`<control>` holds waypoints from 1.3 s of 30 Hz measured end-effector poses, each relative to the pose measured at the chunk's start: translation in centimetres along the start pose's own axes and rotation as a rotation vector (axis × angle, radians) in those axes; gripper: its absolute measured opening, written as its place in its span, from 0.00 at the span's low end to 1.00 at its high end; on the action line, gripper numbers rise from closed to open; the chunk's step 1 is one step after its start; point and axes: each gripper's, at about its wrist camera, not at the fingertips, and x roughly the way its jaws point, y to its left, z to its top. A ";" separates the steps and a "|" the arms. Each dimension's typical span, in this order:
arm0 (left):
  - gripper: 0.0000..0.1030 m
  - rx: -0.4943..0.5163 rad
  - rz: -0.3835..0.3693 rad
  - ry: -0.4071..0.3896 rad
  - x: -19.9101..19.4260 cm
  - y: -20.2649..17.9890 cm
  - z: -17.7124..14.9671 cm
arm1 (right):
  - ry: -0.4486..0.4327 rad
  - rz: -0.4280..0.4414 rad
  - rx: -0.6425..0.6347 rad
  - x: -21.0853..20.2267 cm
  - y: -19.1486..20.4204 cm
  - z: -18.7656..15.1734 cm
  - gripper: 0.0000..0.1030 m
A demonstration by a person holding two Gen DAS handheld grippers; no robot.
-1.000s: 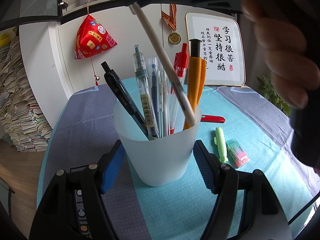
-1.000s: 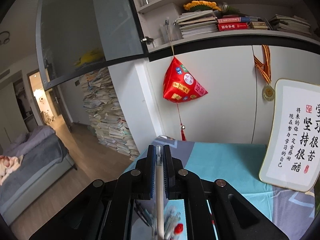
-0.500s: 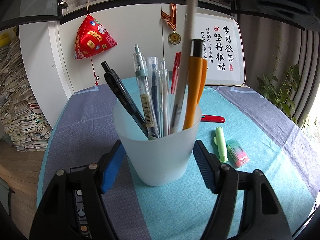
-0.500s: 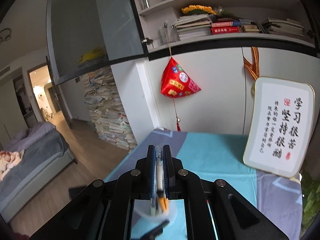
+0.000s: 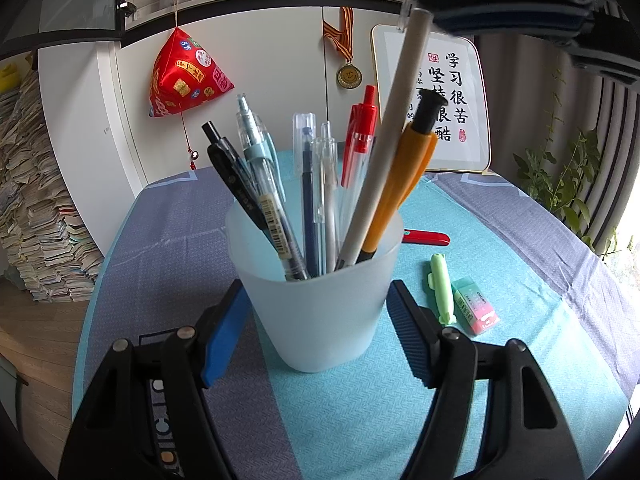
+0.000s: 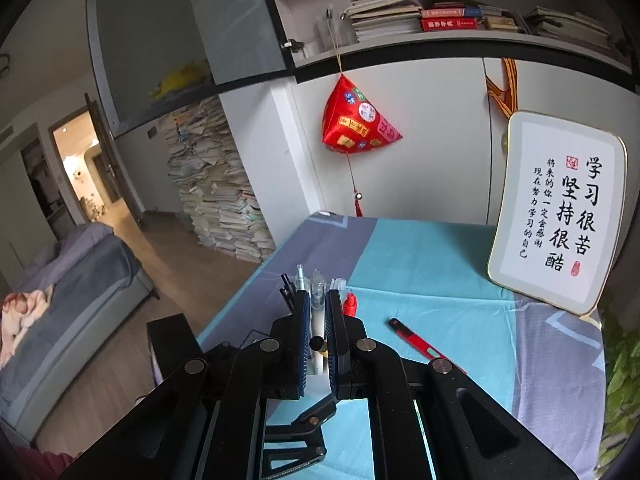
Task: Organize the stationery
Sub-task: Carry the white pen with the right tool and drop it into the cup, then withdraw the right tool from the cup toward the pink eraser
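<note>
The left gripper (image 5: pixel 316 312) clasps the frosted cup (image 5: pixel 316 280) of pens, which stands on the desk (image 5: pixel 500 208). The right gripper (image 6: pixel 317 332), clenched on a white pen (image 5: pixel 384 160), holds it slanting with its lower end inside the cup. A green highlighter (image 5: pixel 441 288), an eraser (image 5: pixel 476 306) and a red pen (image 5: pixel 426 236) lie just right of the cup on the blue cloth. Behind stands a framed calligraphy board (image 5: pixel 460 100).

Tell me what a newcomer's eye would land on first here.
Probably the frosted cup crammed with pens, clamped between the left gripper pads at table centre. Next, the white pen slanting into it, its top pinched by the right gripper. Behind hangs a red pouch.
</note>
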 end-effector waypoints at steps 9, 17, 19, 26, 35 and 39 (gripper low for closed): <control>0.67 -0.001 0.001 0.003 0.2 0.1 0.2 | -0.007 -0.027 0.044 -2.1 -1.8 -0.3 0.06; 0.67 -0.001 0.001 0.003 0.2 0.1 0.3 | 0.075 -0.067 0.047 -1.0 -2.5 -1.0 0.06; 0.67 -0.001 0.000 0.003 0.2 0.2 0.3 | 0.133 -0.102 0.058 -0.1 -3.4 -1.7 0.06; 0.67 -0.001 0.000 0.003 0.2 0.2 0.3 | 0.353 -0.198 0.172 3.4 -7.4 -5.8 0.06; 0.67 -0.001 0.000 0.003 0.2 0.2 0.3 | 0.402 -0.226 0.197 3.9 -7.9 -9.7 0.41; 0.67 -0.001 0.000 0.003 0.2 0.2 0.3 | 0.404 -0.236 0.155 4.0 -7.1 -10.8 0.41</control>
